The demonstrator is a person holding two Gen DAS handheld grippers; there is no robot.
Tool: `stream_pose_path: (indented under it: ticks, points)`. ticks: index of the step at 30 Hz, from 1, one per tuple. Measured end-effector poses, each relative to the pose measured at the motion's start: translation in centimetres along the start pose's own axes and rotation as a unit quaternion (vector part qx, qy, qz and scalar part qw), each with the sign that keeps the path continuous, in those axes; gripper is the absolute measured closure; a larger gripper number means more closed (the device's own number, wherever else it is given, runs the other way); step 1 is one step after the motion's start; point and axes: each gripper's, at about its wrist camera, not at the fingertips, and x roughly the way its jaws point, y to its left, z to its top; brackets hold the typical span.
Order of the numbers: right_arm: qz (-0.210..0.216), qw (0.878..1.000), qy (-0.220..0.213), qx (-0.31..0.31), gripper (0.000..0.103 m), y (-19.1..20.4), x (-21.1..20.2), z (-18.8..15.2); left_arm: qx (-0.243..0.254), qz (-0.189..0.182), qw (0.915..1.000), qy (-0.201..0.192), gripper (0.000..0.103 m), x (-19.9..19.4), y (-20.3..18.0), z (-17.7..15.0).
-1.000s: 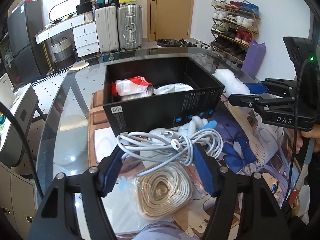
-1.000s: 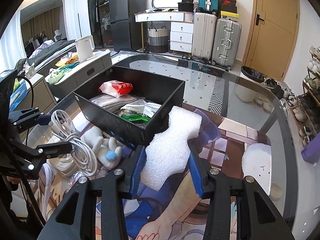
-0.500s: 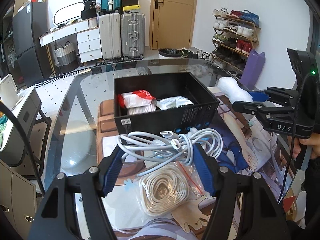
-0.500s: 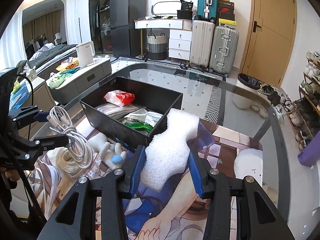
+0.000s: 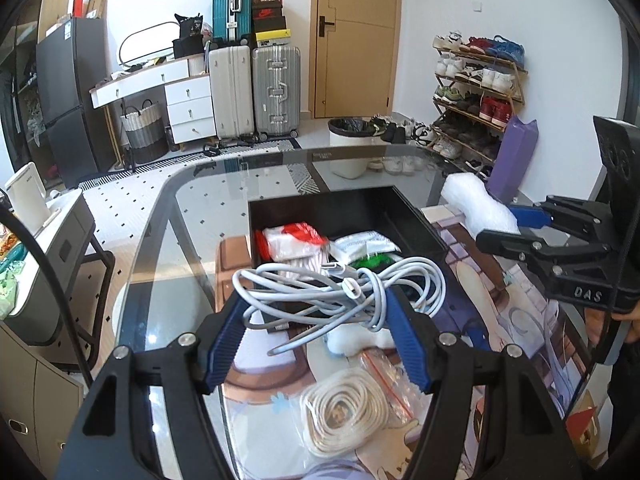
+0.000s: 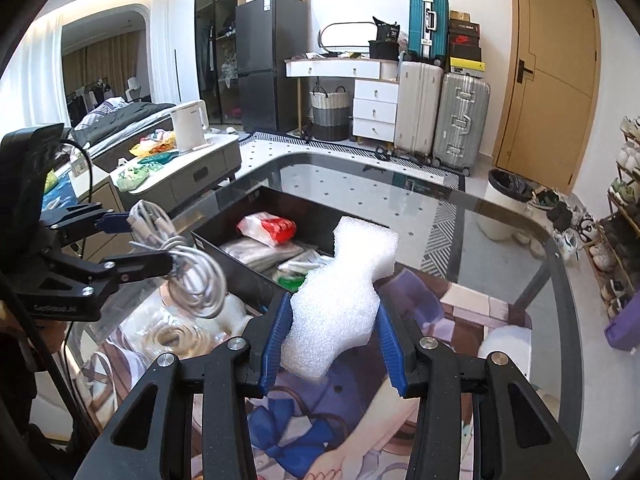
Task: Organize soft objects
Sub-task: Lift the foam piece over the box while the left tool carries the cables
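My left gripper is shut on a bundle of white charging cable and holds it in the air just in front of the black box. It also shows in the right wrist view, with the cable hanging from it. My right gripper is shut on a white foam piece, lifted beside the box's near right corner; the foam also shows in the left wrist view. The box holds a red-and-white packet, other white packets and something green.
A coil of cream rope in a clear bag and a white plush toy lie on the printed mat on the glass table. Suitcases, a shoe rack and a bin stand beyond.
Both grippers have risen with their loads. The box now sits lower and farther in both views and its inside shows more fully.
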Motion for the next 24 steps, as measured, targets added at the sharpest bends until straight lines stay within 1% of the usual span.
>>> stream_pose_path:
  ticks: [10, 19, 24]
  points:
    - [0.015, 1.0, -0.022, -0.009, 0.06, 0.8, -0.2, 1.5, 0.002, 0.011, 0.9998, -0.017, 0.035, 0.6, 0.5, 2.3]
    - [0.025, 0.999, -0.038, -0.008, 0.06, 1.0, -0.1, 2.5, 0.003, 0.016, 0.9995, -0.026, 0.035, 1.3, 0.5, 3.8]
    - [0.03, 0.999, -0.044, -0.007, 0.06, 1.0, 0.5, 2.9, 0.003, 0.019, 0.9995, -0.026, 0.035, 2.0, 0.4, 4.1]
